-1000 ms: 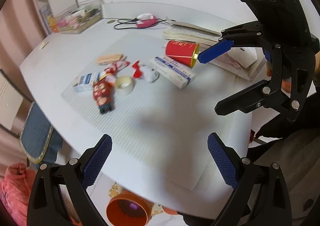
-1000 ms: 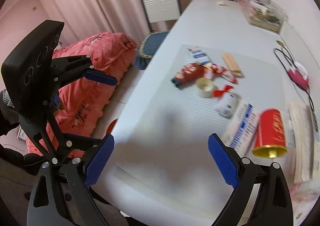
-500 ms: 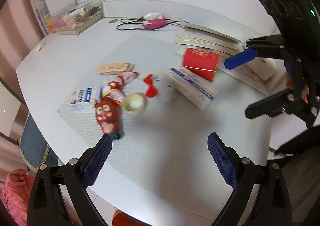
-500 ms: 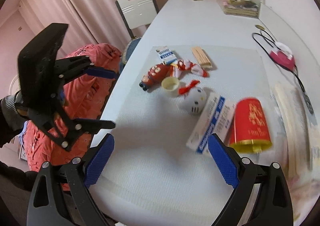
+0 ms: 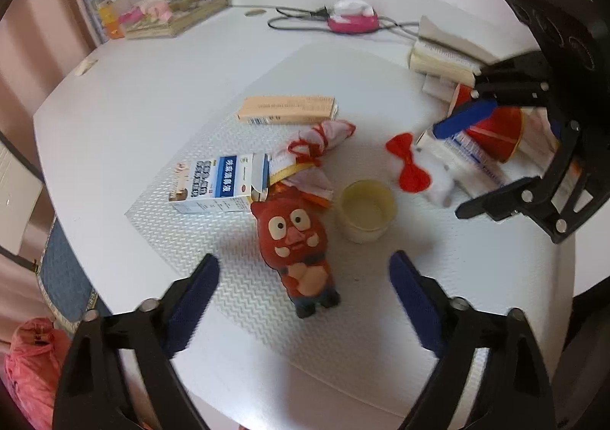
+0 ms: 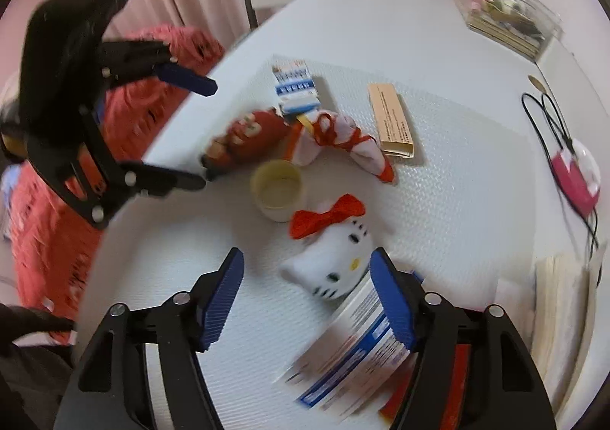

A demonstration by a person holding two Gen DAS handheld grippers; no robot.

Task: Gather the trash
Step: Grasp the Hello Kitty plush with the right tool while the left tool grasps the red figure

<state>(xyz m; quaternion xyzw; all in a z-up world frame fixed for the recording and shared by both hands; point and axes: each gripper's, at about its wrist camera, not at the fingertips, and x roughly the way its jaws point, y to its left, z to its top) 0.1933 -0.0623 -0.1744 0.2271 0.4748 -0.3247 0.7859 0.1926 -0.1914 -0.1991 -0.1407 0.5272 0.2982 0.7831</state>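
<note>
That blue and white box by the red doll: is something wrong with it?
Yes. The blue and white box lies flat on the mat with the end flap nearest the red doll hanging open, so it looks already opened. The doll lies tipped on its back beside it.

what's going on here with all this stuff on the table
A person holds a two-finger gripper in each hand over a white table strewn with small items. The left gripper is over a red figurine, its jaws closing but not touching it. The right gripper is over a white cat plush with a red bow, jaws closing, not gripping yet. A tape roll, a blue-and-white box and a tan box lie nearby. Nothing is picked up.
</note>
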